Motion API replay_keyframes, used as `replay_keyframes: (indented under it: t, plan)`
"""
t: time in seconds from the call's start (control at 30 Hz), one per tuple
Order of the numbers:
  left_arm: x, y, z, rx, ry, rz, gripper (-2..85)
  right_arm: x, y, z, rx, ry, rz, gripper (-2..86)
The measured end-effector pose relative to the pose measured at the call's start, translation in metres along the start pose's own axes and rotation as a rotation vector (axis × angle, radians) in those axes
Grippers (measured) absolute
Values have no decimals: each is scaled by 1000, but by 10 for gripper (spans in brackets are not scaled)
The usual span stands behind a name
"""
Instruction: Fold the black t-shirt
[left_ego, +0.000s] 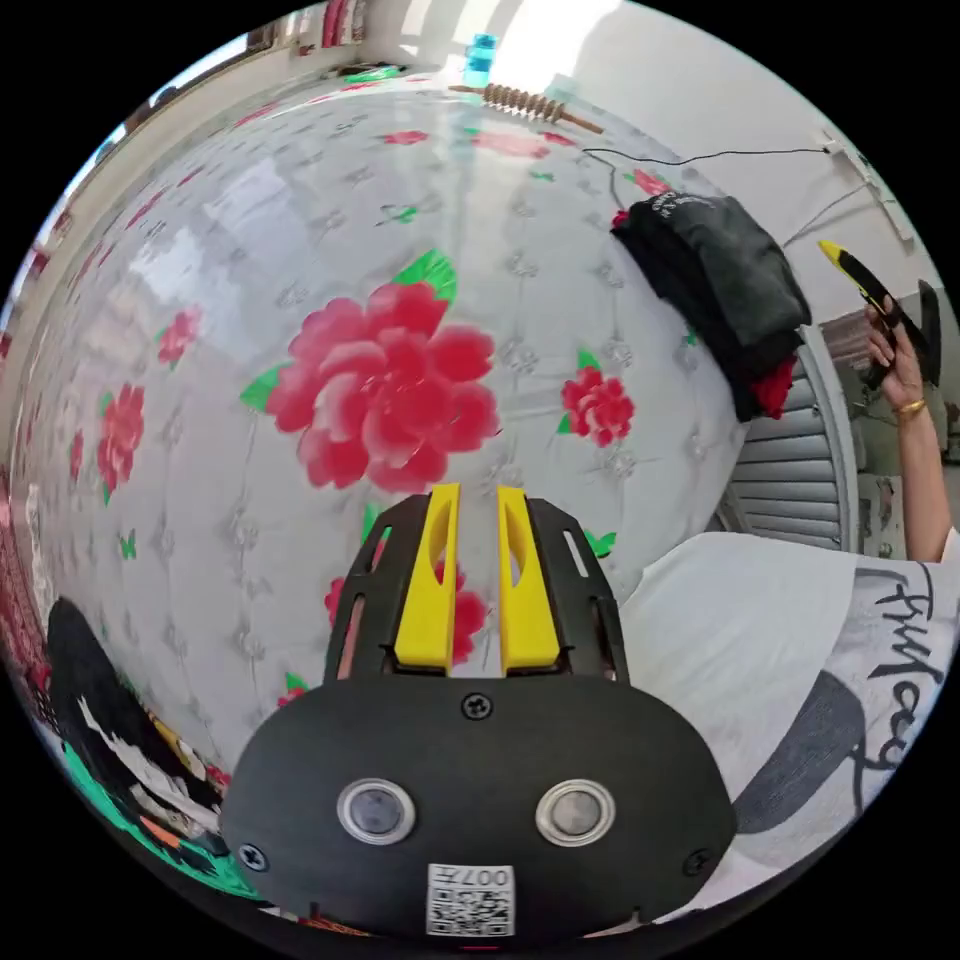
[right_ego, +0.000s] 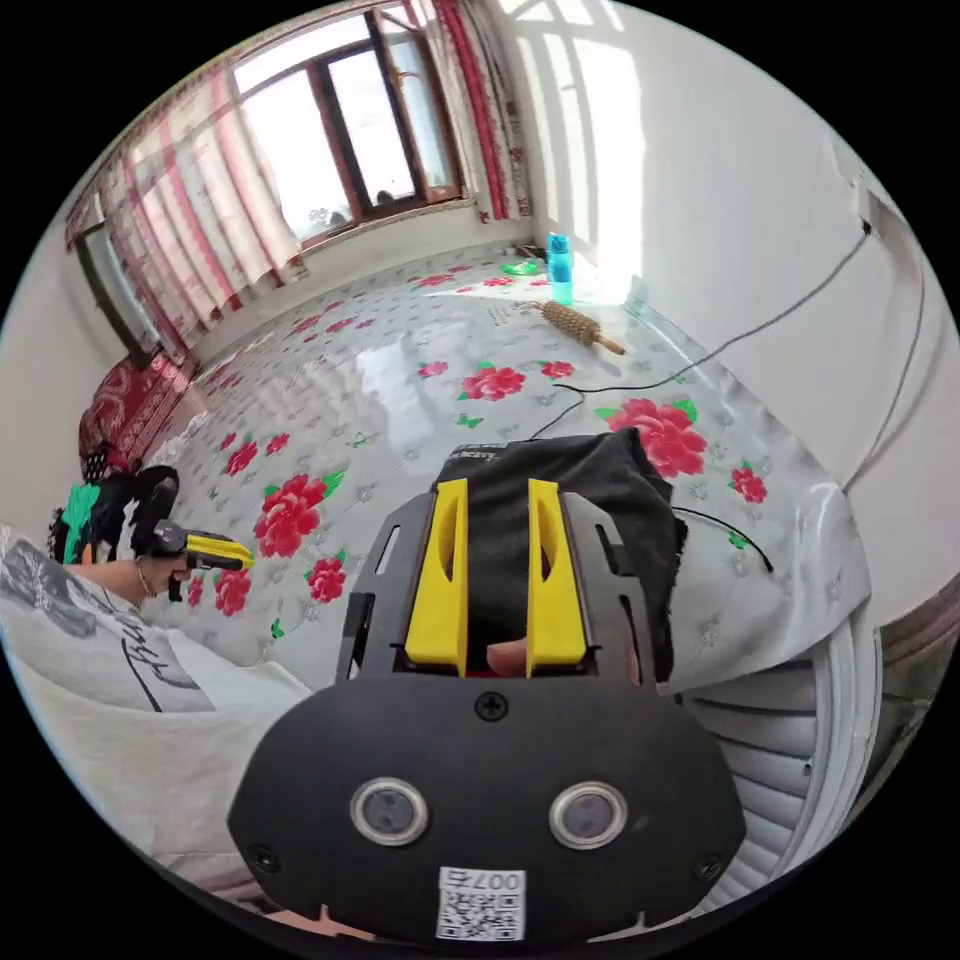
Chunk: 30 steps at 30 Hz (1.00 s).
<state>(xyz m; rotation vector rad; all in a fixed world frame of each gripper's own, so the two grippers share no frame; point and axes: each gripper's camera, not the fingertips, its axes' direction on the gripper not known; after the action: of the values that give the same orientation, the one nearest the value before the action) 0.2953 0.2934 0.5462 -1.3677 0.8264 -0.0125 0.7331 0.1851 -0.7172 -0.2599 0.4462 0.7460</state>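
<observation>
1. The black t-shirt (right_ego: 570, 500) lies as a compact folded bundle on top of a small stack of clothes at the edge of a floral-covered platform (left_ego: 300, 300), close to the white wall (right_ego: 720, 200). A red garment (left_ego: 772, 388) peeks out beneath it.
2. Judged from this, the folding looks finished or nearly so; what may remain is squaring the bundle on the stack.
3. The right gripper (right_ego: 497, 520) hovers above the bundle, its yellow jaws apart with dark cloth seen between them, gripping nothing.
4. The left gripper (left_ego: 478, 520) is held over bare floral covering, away from the stack, jaws slightly apart and empty.
5. A person in a white printed shirt (left_ego: 780, 640) holds both tools.
6. Further along the platform's wall edge lie a thin black cable (right_ego: 600, 385), a wooden roller (right_ego: 580, 325) and a blue bottle (right_ego: 560, 265).
7. Another pile of mixed clothes (left_ego: 110, 720) sits on the opposite side of the platform.
</observation>
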Motion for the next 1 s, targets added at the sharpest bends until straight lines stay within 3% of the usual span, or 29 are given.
replay_keyframes:
  t: [0.07,0.13,0.23,0.33,0.53,0.77,0.9,1.0]
  plan:
    - [-38,42,-7,-5,-49,-178,48,-77,11,57,-51,-250,-115,78]
    - [-84,99,-23,35,-95,-436,23,-143,21,105,-173,-361,-182,81]
    - [-133,172,-46,140,-92,-707,31,-257,46,166,-324,-439,-334,85]
    - [-174,229,-66,210,-136,-828,58,-351,70,213,-487,-435,-463,89]
    - [-263,294,-107,320,-241,-930,81,-478,128,276,-738,-241,-818,83]
    - [-344,271,-139,375,-270,-800,102,-532,141,316,-843,-140,-755,78]
    - [-379,225,-116,228,-356,-690,99,-550,143,334,-873,-86,-628,77]
    - [-401,224,-104,139,-364,-761,48,-563,150,342,-861,-35,-583,76]
